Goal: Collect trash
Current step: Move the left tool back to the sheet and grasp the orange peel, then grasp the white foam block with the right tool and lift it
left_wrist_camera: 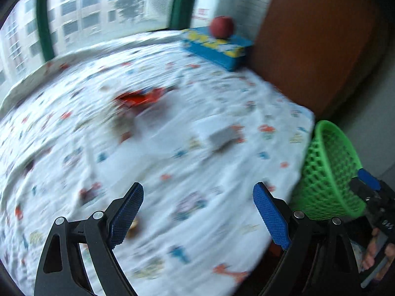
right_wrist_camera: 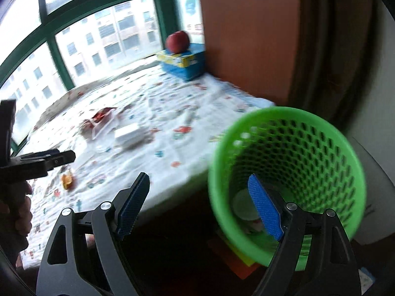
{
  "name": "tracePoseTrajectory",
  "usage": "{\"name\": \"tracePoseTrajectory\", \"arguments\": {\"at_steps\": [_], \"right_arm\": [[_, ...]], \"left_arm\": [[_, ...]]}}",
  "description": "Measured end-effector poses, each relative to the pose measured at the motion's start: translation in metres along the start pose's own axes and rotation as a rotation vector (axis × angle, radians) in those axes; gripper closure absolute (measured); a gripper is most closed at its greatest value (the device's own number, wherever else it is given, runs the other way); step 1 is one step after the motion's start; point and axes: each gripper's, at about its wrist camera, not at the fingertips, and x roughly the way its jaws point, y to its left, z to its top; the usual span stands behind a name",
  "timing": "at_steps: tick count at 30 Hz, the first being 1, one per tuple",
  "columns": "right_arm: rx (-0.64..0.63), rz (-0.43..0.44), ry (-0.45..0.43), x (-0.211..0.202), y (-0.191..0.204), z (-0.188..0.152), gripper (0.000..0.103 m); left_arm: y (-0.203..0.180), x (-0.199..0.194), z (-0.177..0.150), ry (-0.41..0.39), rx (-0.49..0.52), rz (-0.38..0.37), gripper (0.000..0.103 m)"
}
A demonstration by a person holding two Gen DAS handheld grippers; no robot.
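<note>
The left gripper (left_wrist_camera: 198,213) has its fingers spread wide with nothing between them, above the patterned cloth (left_wrist_camera: 172,148) that covers the worktop. The right gripper (right_wrist_camera: 202,206) is likewise spread and grasps nothing; its right finger reaches over the rim of the green mesh basket (right_wrist_camera: 321,153), which is tilted off the worktop edge at 3 o'clock. Pale scraps lie in the basket bottom, too hidden to name. On the cloth toward 10 o'clock sit a red wrapper (right_wrist_camera: 103,116), a white box (right_wrist_camera: 129,134) just beside it, and a small orange scrap (right_wrist_camera: 67,181) nearer; all are blurred. At 12 o'clock a red apple (right_wrist_camera: 177,40) rests on a blue box (right_wrist_camera: 184,63).
</note>
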Motion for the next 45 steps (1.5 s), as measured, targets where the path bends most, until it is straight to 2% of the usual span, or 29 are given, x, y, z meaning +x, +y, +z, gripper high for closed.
{"name": "tracePoseTrajectory", "arguments": {"at_steps": [6,10,17,28,32,38,45], "right_arm": [[-0.061,0.055,0.023,0.02,0.039,0.006,0.021],[-0.084,0.086,0.041,0.03,0.055,0.005,0.021],[-0.106,0.109,0.072,0.044,0.068,0.004,0.022],[-0.104,0.129,0.103,0.063,0.075,0.006,0.022],[-0.11,0.132,0.111,0.069,0.079,0.007,0.021],[-0.12,0.136,0.118,0.077,0.084,0.01,0.022],[-0.095,0.164,0.134,0.097,0.085,0.023,0.022]], "left_arm": [[0.051,0.01,-0.025,0.028,-0.1,0.066,0.016],[0.071,0.022,-0.039,0.059,-0.15,0.074,0.026],[0.08,0.035,-0.048,0.074,-0.193,0.081,0.034],[0.081,0.048,-0.049,0.072,-0.193,0.123,0.045],[0.083,0.048,-0.049,0.062,-0.202,0.143,0.056],[0.086,0.04,-0.047,0.041,-0.21,0.115,0.07],[0.09,0.023,-0.044,0.022,-0.225,0.051,0.077]]}}
